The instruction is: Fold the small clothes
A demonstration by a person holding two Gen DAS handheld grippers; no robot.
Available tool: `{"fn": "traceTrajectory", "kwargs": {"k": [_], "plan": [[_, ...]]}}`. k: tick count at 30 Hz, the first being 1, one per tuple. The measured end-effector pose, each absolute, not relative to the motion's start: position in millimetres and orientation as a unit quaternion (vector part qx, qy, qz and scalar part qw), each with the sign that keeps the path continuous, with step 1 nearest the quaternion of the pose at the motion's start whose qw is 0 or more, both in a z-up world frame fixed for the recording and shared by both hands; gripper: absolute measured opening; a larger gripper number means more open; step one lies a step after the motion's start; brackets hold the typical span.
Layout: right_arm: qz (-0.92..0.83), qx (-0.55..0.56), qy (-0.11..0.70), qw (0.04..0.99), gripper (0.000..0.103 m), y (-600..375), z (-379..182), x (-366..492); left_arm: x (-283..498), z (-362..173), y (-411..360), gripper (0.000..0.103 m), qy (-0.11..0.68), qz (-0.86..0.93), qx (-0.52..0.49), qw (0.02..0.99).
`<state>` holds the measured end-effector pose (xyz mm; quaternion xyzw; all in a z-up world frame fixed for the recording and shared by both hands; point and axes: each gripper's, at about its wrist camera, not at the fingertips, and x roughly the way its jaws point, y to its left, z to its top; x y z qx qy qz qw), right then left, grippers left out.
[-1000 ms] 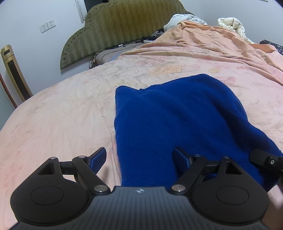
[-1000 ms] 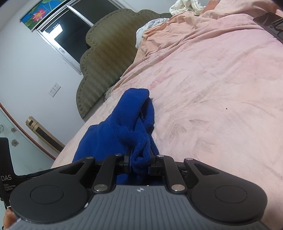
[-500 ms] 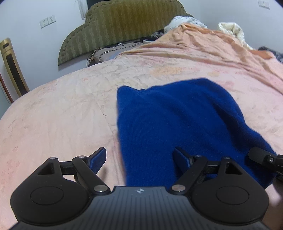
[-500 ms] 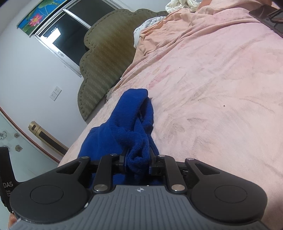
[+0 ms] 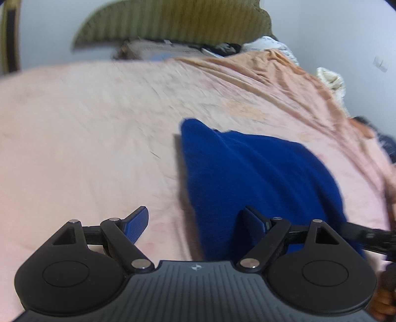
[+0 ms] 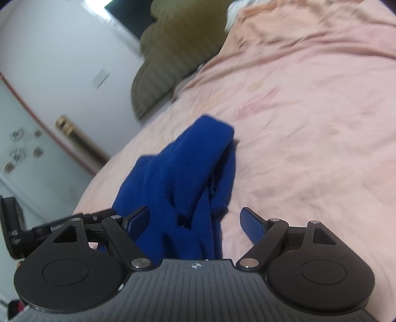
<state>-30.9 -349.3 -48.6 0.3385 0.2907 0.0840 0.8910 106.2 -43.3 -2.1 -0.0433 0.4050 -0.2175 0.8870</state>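
Note:
A small dark blue knitted garment (image 5: 259,178) lies folded over on the pink bed cover (image 5: 86,148). My left gripper (image 5: 198,221) is open just above the cover, its right finger over the garment's near left edge and its left finger over bare cover. In the right wrist view the same garment (image 6: 188,168) lies bunched in a ridge running away from me. My right gripper (image 6: 195,220) has its jaws opening; the garment's near end lies between the fingers, and the pads stand clear of it.
A green padded headboard (image 5: 173,19) stands against the white wall at the far end. Crumpled orange bedding (image 5: 284,71) and pale clothes (image 5: 331,79) are piled at the far right. The other gripper's black body (image 6: 14,228) shows at the left of the right wrist view.
My right gripper let go of the garment's bunched end and its jaws spread wide. The left gripper swung sideways, so the garment now sits further right in its view.

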Motion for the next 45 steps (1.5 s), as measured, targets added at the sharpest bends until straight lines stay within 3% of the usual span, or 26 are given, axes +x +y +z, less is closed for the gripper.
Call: {"fn": "traceTrajectory", "kwargs": {"k": [7,14,18,21,31,38,43,45], "plan": [[0.167,0.335,0.306,0.875,0.076,-364,-55,15,138,-23,-43,0.087,0.429,-0.286,-0.127,0.847],[0.201,0.337,0.310,0.866,0.063,-363,-56,46,154,-31,-62,0.084,0.423,-0.337,-0.144,0.829],[0.200,0.350,0.317,0.859,0.037,-361,-61,54,152,-32,-65,0.037,0.421,-0.340,-0.122,0.832],[0.191,0.357,0.311,0.860,0.032,-360,-63,51,150,-27,-60,0.028,0.414,-0.340,-0.129,0.834],[0.196,0.337,0.271,0.880,0.028,-321,-25,43,116,13,-33,0.026,0.349,-0.316,-0.074,0.879],[0.227,0.328,0.257,0.880,0.028,-289,-4,73,133,35,-12,0.026,0.320,-0.272,-0.031,0.907],[0.208,0.323,0.281,0.879,0.029,-273,-18,117,169,11,-19,0.029,0.365,-0.236,0.000,0.900],[0.188,0.331,0.306,0.873,0.035,-274,-31,129,173,3,-16,0.035,0.377,-0.230,-0.008,0.897]]}}
